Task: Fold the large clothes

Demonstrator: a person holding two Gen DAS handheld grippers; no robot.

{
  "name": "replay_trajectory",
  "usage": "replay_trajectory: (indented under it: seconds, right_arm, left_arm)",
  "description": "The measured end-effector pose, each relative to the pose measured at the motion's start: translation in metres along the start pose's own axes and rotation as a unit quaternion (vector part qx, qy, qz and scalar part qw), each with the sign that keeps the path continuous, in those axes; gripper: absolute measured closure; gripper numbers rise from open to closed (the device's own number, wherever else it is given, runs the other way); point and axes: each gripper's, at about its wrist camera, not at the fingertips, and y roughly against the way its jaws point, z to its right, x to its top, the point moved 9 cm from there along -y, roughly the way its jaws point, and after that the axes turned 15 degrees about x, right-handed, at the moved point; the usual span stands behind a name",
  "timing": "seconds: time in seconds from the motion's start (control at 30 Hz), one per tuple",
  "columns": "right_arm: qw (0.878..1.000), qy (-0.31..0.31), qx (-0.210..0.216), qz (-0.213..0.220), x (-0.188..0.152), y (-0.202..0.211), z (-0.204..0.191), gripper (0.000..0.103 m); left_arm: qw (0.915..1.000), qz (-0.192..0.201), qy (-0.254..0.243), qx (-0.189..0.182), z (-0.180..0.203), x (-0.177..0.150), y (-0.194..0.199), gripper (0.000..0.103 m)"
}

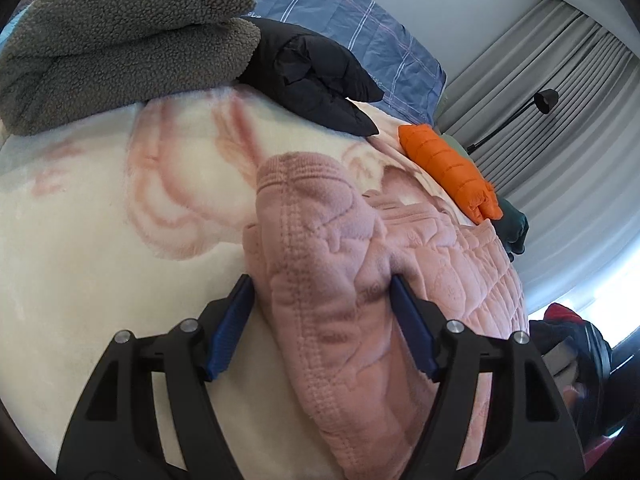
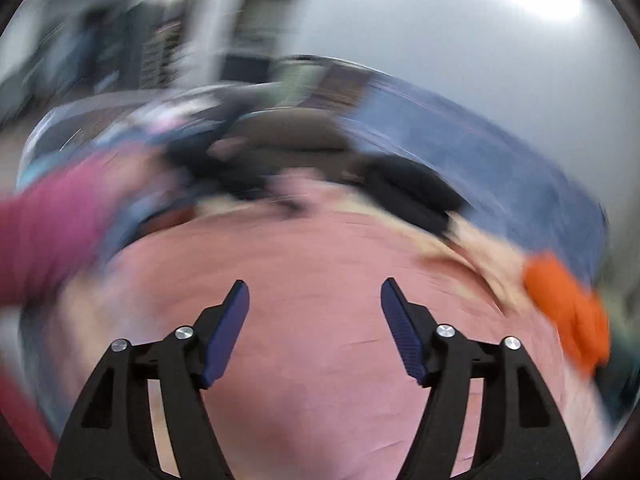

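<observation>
A pink quilted fleece garment lies on a cream blanket with pink flowers on the bed. A thick bunched fold of it runs between the blue pads of my left gripper, whose jaws stand wide apart on either side of the fold. In the blurred right wrist view the same pink garment spreads below my right gripper, which is open and empty above it. A person's arm in a magenta sleeve reaches in at the left.
A folded grey fleece and a black puffer jacket lie at the far side. An orange puffer and a dark green item lie at the right, over a blue plaid sheet. Grey curtains hang beyond.
</observation>
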Motion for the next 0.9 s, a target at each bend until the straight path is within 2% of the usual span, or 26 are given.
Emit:
replay_trajectory:
  seconds: [0.03, 0.13, 0.23, 0.3, 0.37, 0.4, 0.43, 0.5, 0.53, 0.57, 0.63, 0.7, 0.9]
  right_arm:
    - [1.000, 0.026, 0.012, -0.005, 0.000, -0.007, -0.024, 0.033]
    - [0.998, 0.057, 0.009, -0.020, 0.002, -0.030, -0.052, 0.033]
    - [0.996, 0.079, -0.023, -0.042, 0.006, -0.062, -0.058, 0.033]
    - [0.990, 0.107, -0.074, -0.052, 0.009, -0.080, -0.051, 0.033]
    - [0.987, 0.112, -0.098, -0.056, 0.012, -0.092, -0.046, 0.034]
    - [0.988, 0.105, -0.102, -0.052, 0.012, -0.094, -0.042, 0.047]
    - [0.989, 0.097, -0.104, -0.049, 0.014, -0.095, -0.038, 0.053]
    - [0.994, 0.055, -0.093, -0.028, 0.018, -0.087, -0.025, 0.070]
    - [0.996, 0.035, -0.084, -0.018, 0.019, -0.081, -0.020, 0.072]
    - [0.998, -0.001, -0.066, 0.001, 0.023, -0.070, -0.011, 0.074]
    - [0.997, -0.054, -0.041, 0.028, 0.029, -0.054, 0.003, 0.076]
    - [0.993, -0.103, -0.020, 0.061, 0.035, -0.033, 0.017, 0.076]
    - [0.974, -0.173, -0.004, 0.146, 0.036, 0.033, 0.041, 0.076]
  left_arm:
    - [1.0000, -0.001, 0.001, -0.001, 0.000, 0.000, 0.000, 0.029]
    - [0.9999, -0.006, 0.011, -0.011, -0.003, 0.000, -0.004, 0.027]
    - [0.9992, -0.013, 0.028, -0.026, -0.006, -0.001, -0.008, 0.026]
    - [0.9990, -0.015, 0.032, -0.029, -0.007, 0.000, -0.010, 0.023]
    - [0.9987, -0.019, 0.036, -0.031, -0.006, 0.002, -0.012, 0.021]
    - [0.9986, -0.020, 0.037, -0.031, -0.006, 0.003, -0.013, 0.021]
    - [0.9986, -0.020, 0.037, -0.032, -0.005, 0.004, -0.014, 0.021]
    - [0.9984, -0.017, 0.039, -0.036, -0.004, 0.006, -0.015, 0.032]
    - [0.9974, -0.016, 0.048, -0.051, -0.001, 0.007, -0.012, 0.050]
    - [0.9969, -0.013, 0.057, -0.053, -0.001, 0.009, -0.010, 0.062]
    - [0.9953, 0.000, 0.073, -0.064, 0.002, 0.014, -0.001, 0.068]
    - [0.9947, 0.019, 0.075, -0.068, 0.014, 0.021, 0.013, 0.070]
    - [0.9933, 0.069, 0.040, -0.083, 0.071, 0.050, 0.056, 0.071]
